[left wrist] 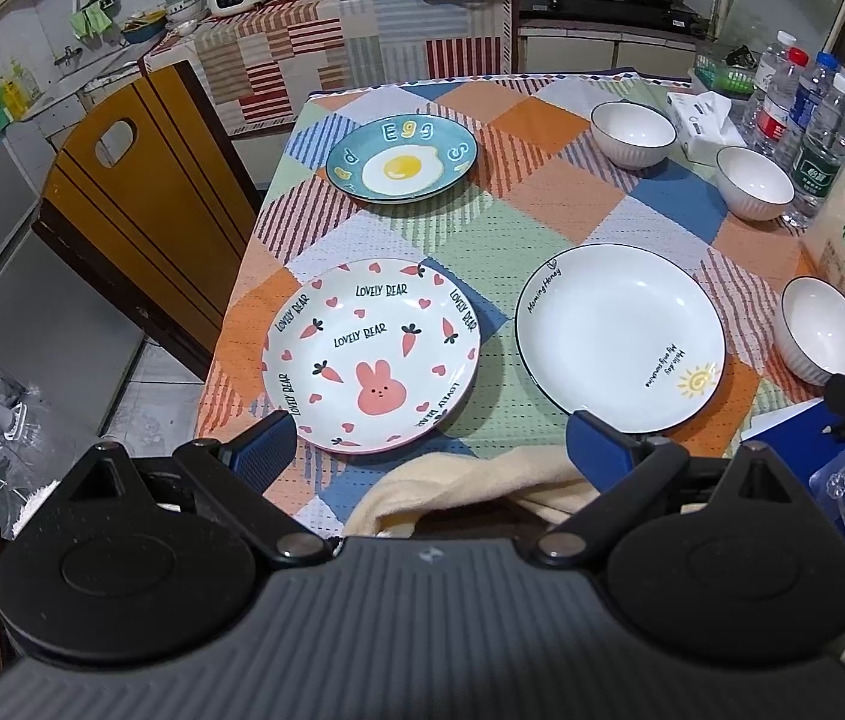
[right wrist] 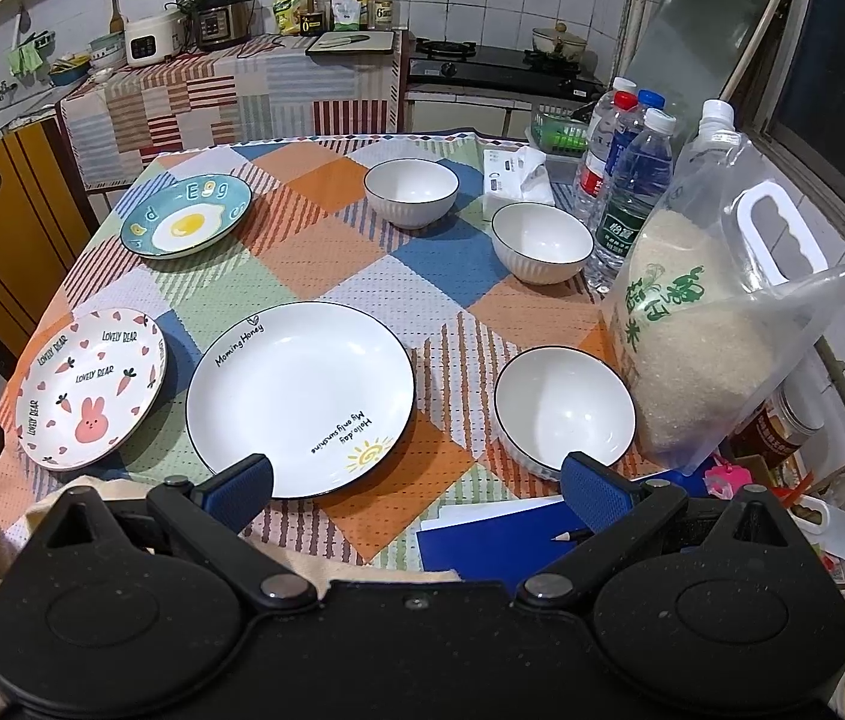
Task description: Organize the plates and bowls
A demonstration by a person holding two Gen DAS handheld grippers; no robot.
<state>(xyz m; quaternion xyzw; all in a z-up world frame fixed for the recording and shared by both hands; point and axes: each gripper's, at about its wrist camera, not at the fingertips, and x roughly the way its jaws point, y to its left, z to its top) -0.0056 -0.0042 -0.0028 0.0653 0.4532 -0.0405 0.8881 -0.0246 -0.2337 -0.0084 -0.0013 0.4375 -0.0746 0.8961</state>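
- Far left, a yellow wooden chair [left wrist: 140,180] stands against the edge of the counter [left wrist: 482,222], which is covered in a patchwork checked cloth.
- Your left gripper [left wrist: 428,441] hovers over the near edge, its blue fingers [left wrist: 260,450] spread wide and released, holding nothing.
- The bunny plate [left wrist: 371,354], pink carrots and "Lovely Bear" lettering, lies flat just ahead of the left finger.
- Behind it, well apart, the teal egg plate [left wrist: 401,162] sits near the counter's far left side.
- At centre, the large white plate [right wrist: 300,399] with a small sun drawing rests beside the bunny plate, the two not touching.
- Your right gripper [right wrist: 416,477] hangs above the near edge with its fingers [right wrist: 593,489] likewise parted and empty; a blue folder [right wrist: 500,540] with a pencil lies below it.
- Right of the white plate, the near bowl [right wrist: 564,411] stands upright, just beside a clear bag of rice [right wrist: 716,324].
- Farther back, the middle bowl [right wrist: 542,243] and the far bowl [right wrist: 411,192] stand apart, each upright and empty.
- A tissue pack [right wrist: 512,180] sits between them at the rear, with water bottles [right wrist: 626,180] clustered at the right edge.
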